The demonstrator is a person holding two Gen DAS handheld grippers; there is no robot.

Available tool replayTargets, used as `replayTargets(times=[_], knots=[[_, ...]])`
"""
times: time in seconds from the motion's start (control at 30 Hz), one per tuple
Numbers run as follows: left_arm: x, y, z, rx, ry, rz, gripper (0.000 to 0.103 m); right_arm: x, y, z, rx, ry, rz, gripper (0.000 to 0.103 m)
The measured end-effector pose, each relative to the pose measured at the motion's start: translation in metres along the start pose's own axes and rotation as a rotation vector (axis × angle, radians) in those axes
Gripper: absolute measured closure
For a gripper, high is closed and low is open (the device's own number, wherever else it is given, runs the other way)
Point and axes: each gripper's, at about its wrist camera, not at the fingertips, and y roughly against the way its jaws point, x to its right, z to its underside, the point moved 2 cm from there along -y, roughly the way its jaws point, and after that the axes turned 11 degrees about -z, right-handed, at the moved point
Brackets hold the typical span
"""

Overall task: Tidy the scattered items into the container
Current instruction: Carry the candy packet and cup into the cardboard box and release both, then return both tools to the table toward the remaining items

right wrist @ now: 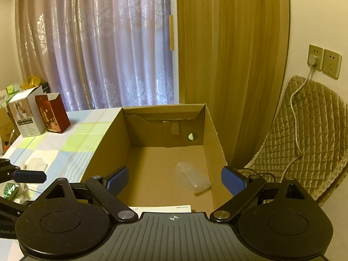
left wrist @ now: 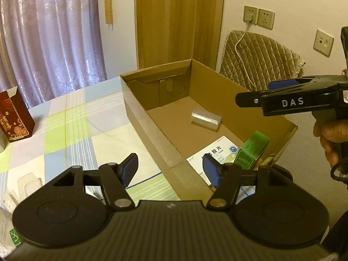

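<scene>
Left gripper (left wrist: 170, 168) fingers apart; right gripper (right wrist: 175, 181), marked "DAS", fingers apart above cardboard box (left wrist: 152, 117).

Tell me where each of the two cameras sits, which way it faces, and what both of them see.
Left wrist: rides on the left gripper, over the near left corner of the cardboard box, facing across it; own open fingers show, plus the right gripper and a hand.
Right wrist: rides on the right gripper, above the box's near end, facing down its length toward the curtain; own open fingers show, and the left gripper at the left edge.
Shared: box, clear plastic item inside, white leaflet, red carton, checked tablecloth.
</scene>
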Motion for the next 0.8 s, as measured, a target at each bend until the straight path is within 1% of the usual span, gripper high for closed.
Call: replayTargets(times=[0.27, 0.5, 0.67, 0.8], knots=[[-0.009, 0.018, 0.003, 0.007, 0.019, -0.009, 0.042, -0.011, 0.015, 0.000, 0.002, 0.021, 0.003, 0.006], [-0.020, 0.048, 0.008, 0.027, 0.044, -0.024, 0.042, -0.032, 0.036, 0.001, 0.007, 0.041, -0.006, 0.006], [-0.037, 0.073, 0.024, 0.028, 0.072, -0.049, 0.041, -0.060, 0.053, 0.012, 0.005, 0.069, -0.032, 0.006], [-0.060, 0.095, 0.044, 0.019, 0.097, -0.089, 0.040, -0.086, 0.061, 0.019, 0.009, 0.073, -0.062, 0.006]])
